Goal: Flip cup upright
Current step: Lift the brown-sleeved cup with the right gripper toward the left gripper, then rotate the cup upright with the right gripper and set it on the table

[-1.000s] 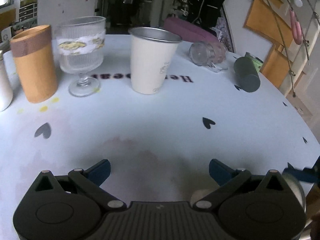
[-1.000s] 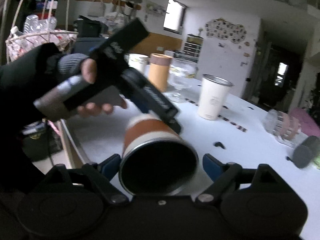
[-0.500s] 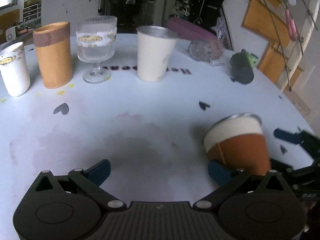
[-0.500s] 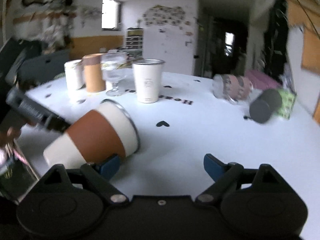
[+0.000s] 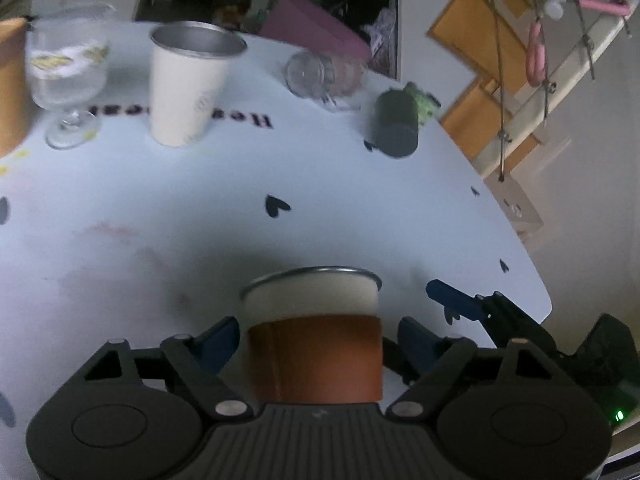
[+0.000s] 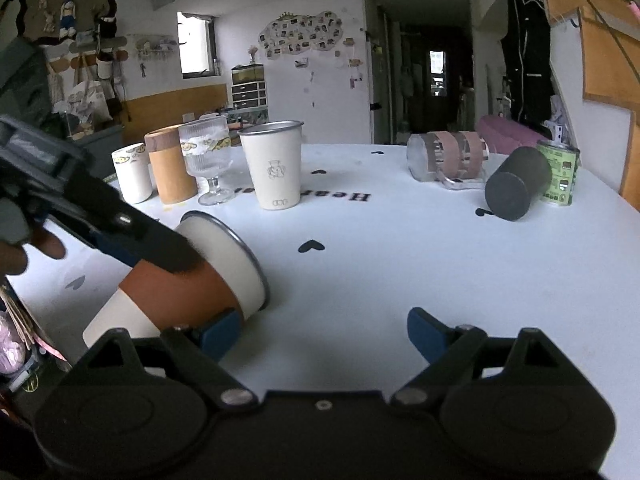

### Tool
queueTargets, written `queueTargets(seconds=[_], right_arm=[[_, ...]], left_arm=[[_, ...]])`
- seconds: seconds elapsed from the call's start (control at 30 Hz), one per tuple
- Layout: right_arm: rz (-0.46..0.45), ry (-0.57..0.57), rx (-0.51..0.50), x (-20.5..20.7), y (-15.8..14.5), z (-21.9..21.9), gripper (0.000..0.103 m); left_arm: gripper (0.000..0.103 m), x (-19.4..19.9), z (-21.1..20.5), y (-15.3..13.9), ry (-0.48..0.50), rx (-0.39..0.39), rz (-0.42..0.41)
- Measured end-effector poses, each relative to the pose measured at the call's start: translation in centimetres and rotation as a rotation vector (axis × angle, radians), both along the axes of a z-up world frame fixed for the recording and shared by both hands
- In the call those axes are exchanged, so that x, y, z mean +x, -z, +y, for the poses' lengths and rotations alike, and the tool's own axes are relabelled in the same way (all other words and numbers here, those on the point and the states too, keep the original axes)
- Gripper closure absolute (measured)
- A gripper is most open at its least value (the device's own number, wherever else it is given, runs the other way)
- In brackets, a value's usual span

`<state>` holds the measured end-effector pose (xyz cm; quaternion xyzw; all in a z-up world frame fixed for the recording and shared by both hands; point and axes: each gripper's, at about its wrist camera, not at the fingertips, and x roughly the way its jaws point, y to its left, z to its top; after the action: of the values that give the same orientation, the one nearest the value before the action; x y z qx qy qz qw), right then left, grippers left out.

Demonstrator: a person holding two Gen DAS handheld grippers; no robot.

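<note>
While the cup [image 5: 314, 336] lies tilted on its side near the table [image 5: 360, 208] edge, the left gripper [image 5: 316, 340] brackets its brown sleeve, fingers close at either side; contact cannot be confirmed. The right gripper [image 6: 326, 330] stands wide apart, holding nothing.

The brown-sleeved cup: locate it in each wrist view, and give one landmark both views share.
Left wrist: brown-sleeved cup at bottom centre, between the left gripper fingers, rim pointing away.
Right wrist: cup at lower left, lying tilted, rim toward the table centre, beside the right gripper.
Shared landmark: the upright cream cup.
</note>
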<state>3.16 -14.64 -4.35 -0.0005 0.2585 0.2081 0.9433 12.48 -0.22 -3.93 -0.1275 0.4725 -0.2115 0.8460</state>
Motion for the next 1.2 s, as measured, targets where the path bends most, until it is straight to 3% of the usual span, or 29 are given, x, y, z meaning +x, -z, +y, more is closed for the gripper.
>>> queueTargets(seconds=[0.27,0.57,0.8,0.9,1.07,1.2], right_arm=[[0.001,-0.004,0.008,0.1,0.1,-0.2,0.012],[-0.009,0.004,0.016,0.0,-0.2,-0.3,0.012],[-0.010,-0.009,0.009,0.0,-0.1,0.3,0.012],[-0.012,-0.018,0.006,0.0,-0.2,0.7,0.012],[-0.010,-0.029,-0.008,0.0,-0.1,1.2,0.012],[-0.007,-0.026,-0.012,0.0,-0.1,1.3,0.012]], left_arm=[[0.025,1.3,-0.5,1.4,-0.027,0.001,0.049],[0.025,-3.3,3.7,-1.3,-0.124,0.089,-0.115],[0.025,-5.6,9.7,-3.8,-0.315,0.205,-0.255],[0.025,-5.1,12.0,-4.3,-0.438,0.315,-0.311],[0.025,-2.8,16.4,-4.5,-0.614,0.457,-0.348],[0.025,-1.3,20.1,-4.7,-0.735,0.505,-0.360]])
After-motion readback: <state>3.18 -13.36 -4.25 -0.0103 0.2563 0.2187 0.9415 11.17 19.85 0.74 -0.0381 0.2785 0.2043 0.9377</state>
